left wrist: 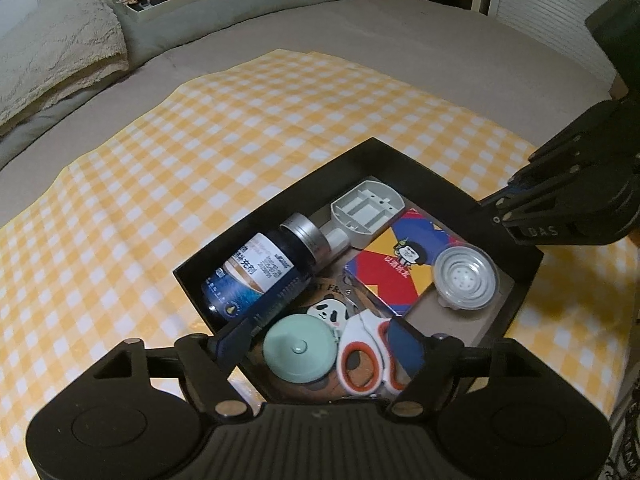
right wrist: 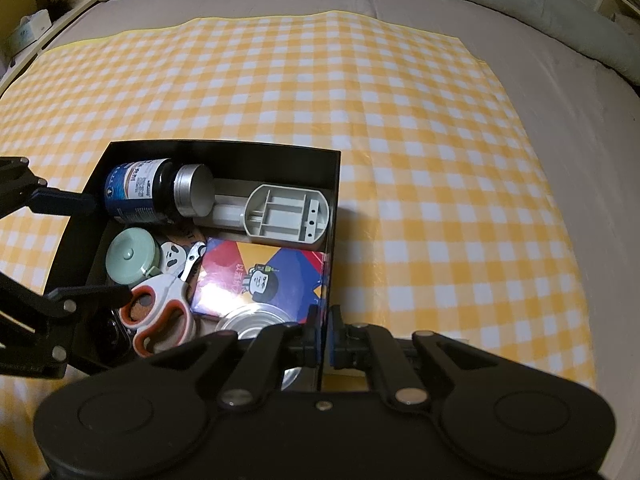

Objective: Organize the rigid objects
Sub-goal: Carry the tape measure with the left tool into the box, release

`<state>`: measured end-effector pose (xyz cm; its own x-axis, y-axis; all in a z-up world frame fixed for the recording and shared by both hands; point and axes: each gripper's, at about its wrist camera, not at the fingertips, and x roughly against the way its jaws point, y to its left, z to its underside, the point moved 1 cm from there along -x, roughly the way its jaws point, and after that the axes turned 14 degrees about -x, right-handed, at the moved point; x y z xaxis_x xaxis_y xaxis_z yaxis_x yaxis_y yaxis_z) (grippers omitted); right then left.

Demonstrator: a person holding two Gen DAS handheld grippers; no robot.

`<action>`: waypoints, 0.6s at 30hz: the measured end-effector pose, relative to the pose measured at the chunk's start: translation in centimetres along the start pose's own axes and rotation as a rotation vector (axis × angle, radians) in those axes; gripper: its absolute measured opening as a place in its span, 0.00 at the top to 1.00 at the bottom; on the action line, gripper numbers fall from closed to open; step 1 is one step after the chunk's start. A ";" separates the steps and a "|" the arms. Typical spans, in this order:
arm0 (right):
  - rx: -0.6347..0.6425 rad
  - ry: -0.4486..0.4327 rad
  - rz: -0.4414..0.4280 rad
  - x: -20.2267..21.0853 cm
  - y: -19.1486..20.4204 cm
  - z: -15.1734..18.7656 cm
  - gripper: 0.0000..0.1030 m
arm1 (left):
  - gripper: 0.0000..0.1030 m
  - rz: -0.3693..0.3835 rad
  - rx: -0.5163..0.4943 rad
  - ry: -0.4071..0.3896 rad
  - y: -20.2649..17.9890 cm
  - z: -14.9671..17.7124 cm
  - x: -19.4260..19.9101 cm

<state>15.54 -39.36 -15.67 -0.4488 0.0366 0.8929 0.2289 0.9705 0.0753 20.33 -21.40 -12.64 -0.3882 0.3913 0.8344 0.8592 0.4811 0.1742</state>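
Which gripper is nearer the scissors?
Left. The left gripper hangs open right over the scissors; the right gripper is shut on the box wall opposite.

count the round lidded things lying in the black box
3. The dark blue bottle with a silver cap lies on its side by the far-left wall; the mint green round case sits beside the scissors; the clear round lid rests by the colourful card box. More may be hidden underneath.

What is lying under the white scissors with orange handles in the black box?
Under the white scissors with orange handles a brown printed card shows, beside a panda-face piece. The rest of the card is covered.
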 end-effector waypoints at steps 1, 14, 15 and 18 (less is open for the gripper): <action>0.001 0.000 0.000 0.0 0.0 0.0 0.96 | 0.18 0.004 0.004 -0.001 0.0 0.0 0.1; 0.004 -0.001 0.001 0.0 0.1 0.0 0.96 | 0.00 0.007 0.046 -0.038 -1.2 -0.1 2.0; 0.003 -0.001 0.001 0.0 0.1 0.0 0.96 | 0.00 0.005 0.050 -0.043 -1.3 -0.1 2.3; 0.001 -0.001 0.002 0.0 0.1 0.0 0.96 | 0.00 -0.001 0.071 -0.056 -1.5 -0.1 3.1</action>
<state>15.54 -39.29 -15.69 -0.4490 0.0388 0.8927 0.2286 0.9708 0.0728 17.93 -21.01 -10.26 -0.4087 0.4334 0.8032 0.8340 0.5348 0.1358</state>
